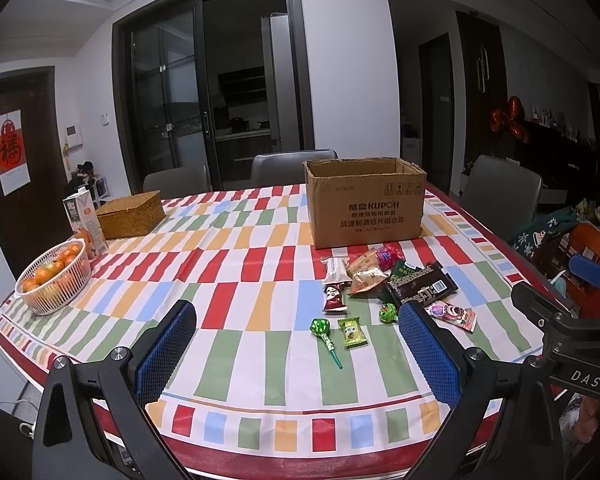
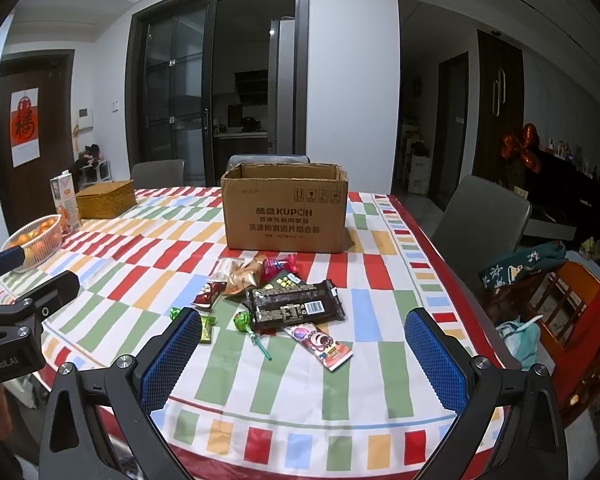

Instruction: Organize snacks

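Snacks heaped ahead of both fingers, before open cardboard box, presumably their destination. Left gripper and right gripper fingers spread apart, empty, poised above desk.

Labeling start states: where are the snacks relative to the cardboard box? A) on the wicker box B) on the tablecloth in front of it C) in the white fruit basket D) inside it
B: the snack pile lies on the tablecloth in front of the cardboard box.
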`<state>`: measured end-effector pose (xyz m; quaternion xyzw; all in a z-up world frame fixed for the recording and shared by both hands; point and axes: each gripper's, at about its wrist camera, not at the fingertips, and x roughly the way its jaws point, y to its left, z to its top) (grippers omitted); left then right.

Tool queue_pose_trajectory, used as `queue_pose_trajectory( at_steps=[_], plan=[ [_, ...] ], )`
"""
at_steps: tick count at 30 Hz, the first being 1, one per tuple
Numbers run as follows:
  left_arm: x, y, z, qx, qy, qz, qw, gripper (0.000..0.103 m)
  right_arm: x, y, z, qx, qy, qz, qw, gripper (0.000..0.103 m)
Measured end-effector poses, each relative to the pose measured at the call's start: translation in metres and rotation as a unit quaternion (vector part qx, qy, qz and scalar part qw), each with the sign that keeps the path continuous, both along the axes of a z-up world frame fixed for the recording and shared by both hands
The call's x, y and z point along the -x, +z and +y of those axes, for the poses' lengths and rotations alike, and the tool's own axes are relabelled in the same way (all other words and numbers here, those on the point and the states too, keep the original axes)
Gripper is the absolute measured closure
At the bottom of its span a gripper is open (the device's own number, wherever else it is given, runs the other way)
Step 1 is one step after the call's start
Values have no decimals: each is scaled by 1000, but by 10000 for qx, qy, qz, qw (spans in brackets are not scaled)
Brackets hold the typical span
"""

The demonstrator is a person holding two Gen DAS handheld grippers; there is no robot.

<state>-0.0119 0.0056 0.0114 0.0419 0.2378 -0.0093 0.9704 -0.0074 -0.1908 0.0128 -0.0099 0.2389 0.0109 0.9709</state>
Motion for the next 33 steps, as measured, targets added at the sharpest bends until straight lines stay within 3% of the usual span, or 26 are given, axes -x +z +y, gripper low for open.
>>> queue_pose_trajectory(
  at_steps=[33],
  plan=[
    [3, 4, 1, -41, 2, -82, 10000, 0, 3, 3, 3, 4, 39, -30, 10000, 1]
  ],
)
